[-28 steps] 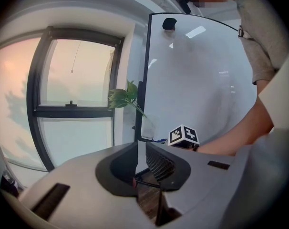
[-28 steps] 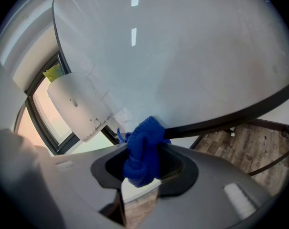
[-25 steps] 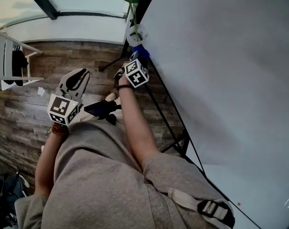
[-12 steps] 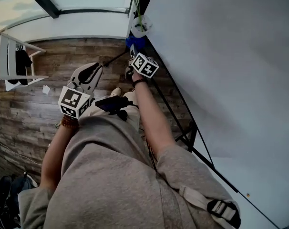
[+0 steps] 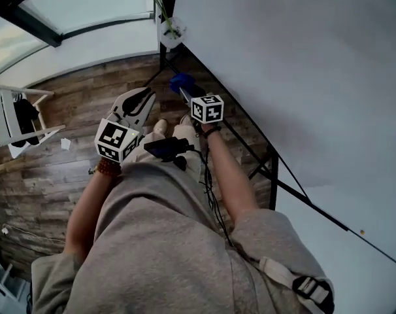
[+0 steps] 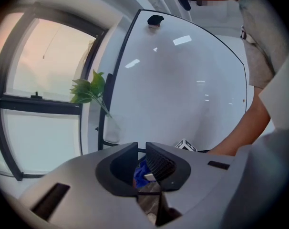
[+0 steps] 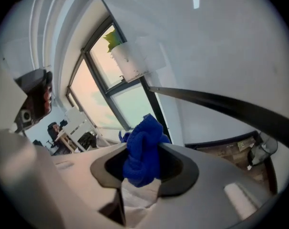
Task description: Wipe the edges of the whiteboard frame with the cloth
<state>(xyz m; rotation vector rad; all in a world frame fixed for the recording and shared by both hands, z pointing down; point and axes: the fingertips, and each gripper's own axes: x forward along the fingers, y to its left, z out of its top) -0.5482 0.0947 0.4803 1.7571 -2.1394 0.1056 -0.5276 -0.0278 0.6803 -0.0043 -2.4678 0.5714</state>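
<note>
Blue, knotted terry cloth (image 5: 181, 81) shows in the head view at the tip of your right gripper (image 5: 187, 90), low against the thin black metal frame (image 5: 249, 138) of the large, smooth white whiteboard (image 5: 302, 70). Whether the cloth actually touches the frame cannot be confirmed from this view. Your left gripper (image 5: 144, 97), grey moulded plastic, hangs over the brown wood-plank floor (image 5: 67, 103), well apart from the board. A clear vase with green leaves (image 5: 170, 29) stands at the frame's far end, and a white slatted chair (image 5: 15, 120) sits at the left.

Left gripper view: your left gripper (image 6: 141, 150) has its jaws drawn almost together, with only a narrow slit between them and nothing held. One inner pad (image 6: 159, 163) is ribbed and dark. The glossy whiteboard (image 6: 182, 80) and the vase's leaves (image 6: 89, 89) lie beyond.

Right gripper view: your right gripper (image 7: 144, 162) is clamped on the blue cloth (image 7: 143, 147), which bulges up in soft folds out of the jaws. A black frame bar (image 7: 221, 104) runs across beside it, under the white board surface (image 7: 216, 37).

Compared with half a second ago, the right gripper and cloth sit further from the vase along the frame. The left gripper's jaws are unchanged.
</note>
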